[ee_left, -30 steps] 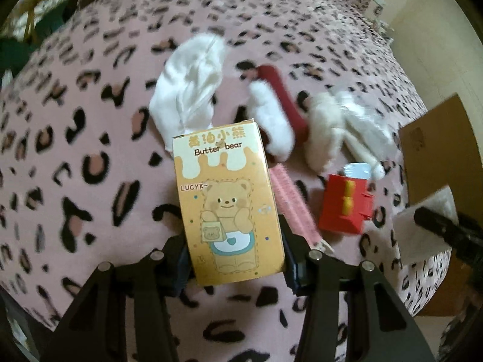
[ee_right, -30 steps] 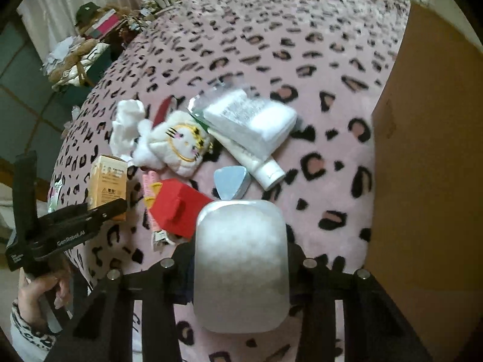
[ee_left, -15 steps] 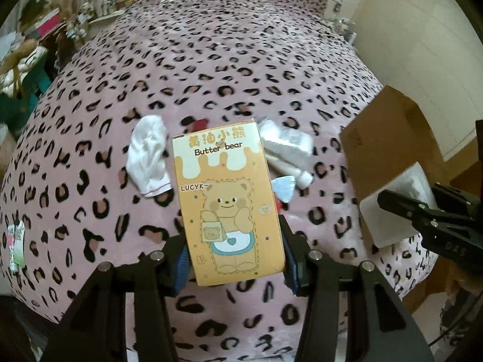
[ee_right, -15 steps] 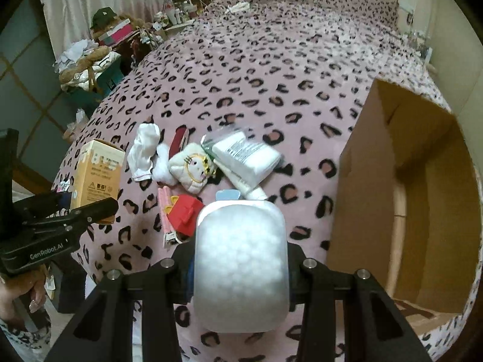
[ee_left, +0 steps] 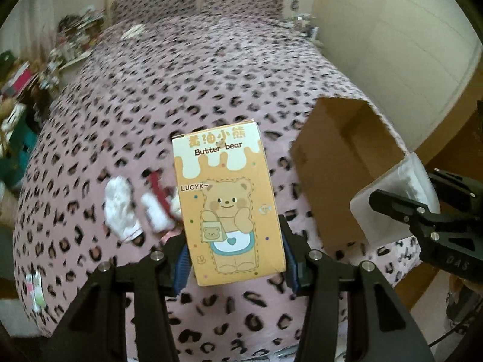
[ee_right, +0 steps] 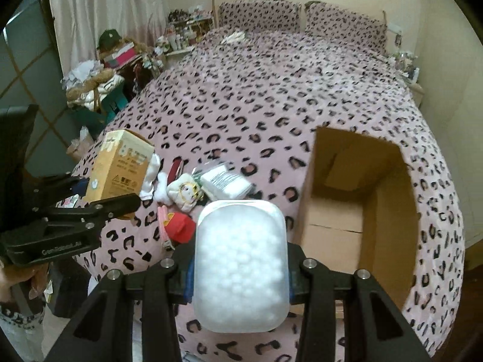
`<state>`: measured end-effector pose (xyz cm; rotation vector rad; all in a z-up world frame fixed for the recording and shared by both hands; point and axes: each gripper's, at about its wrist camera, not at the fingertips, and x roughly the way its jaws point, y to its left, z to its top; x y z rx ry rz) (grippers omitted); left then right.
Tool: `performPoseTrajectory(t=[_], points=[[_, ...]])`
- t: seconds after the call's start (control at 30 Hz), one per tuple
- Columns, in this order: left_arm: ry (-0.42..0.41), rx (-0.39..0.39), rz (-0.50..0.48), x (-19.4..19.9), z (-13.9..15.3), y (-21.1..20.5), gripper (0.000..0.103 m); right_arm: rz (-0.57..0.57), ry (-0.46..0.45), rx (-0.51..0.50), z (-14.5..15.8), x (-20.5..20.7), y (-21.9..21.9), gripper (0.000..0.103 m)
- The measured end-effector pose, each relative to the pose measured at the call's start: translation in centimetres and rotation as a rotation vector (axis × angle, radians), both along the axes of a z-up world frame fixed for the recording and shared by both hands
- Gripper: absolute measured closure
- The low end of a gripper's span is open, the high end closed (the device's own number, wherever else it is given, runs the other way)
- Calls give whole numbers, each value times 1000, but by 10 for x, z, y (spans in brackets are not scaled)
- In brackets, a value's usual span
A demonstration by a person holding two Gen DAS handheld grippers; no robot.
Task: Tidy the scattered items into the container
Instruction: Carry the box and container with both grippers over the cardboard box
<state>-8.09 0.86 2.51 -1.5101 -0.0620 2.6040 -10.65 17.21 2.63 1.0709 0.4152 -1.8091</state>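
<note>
My left gripper (ee_left: 235,256) is shut on an orange "Butter bear" box (ee_left: 229,202) and holds it upright high above the bed; the box also shows in the right wrist view (ee_right: 120,166). My right gripper (ee_right: 240,274) is shut on a translucent white case of cotton balls (ee_right: 240,262), seen also in the left wrist view (ee_left: 398,199). The open cardboard box (ee_right: 359,187) stands on the bed's right edge, to the right of both grippers (ee_left: 338,163). A white sock (ee_left: 120,208), a plush toy (ee_right: 185,191), a plastic packet (ee_right: 226,181) and a red toy (ee_right: 179,227) lie on the bed.
The leopard-print bedspread (ee_right: 271,90) covers the bed. A cluttered shelf and piled clothes (ee_right: 99,75) stand left of the bed. A cream wall (ee_left: 392,36) is at the right. The other gripper's black body (ee_right: 60,226) is close at the left.
Both grippers have risen and pulled back from the bed with their items still held. The items on the bed look smaller, and the cardboard box's open inside now shows.
</note>
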Motion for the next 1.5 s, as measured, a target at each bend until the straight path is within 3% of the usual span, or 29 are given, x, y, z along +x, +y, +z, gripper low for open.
performPoseTrajectory(t=[0.4, 0.77, 1.2, 1.5], points=[[44, 7, -199, -47, 26, 99, 53, -146, 21, -43, 18, -42, 59, 61], [-45, 40, -326, -96, -13, 175, 53, -243, -26, 29, -23, -78, 75, 61], [-80, -20, -392, -105, -34, 194, 53, -290, -49, 71, -45, -107, 75, 61], [-106, -5, -394, -114, -43, 196, 51, -300, -77, 91, -56, -109, 76, 61]])
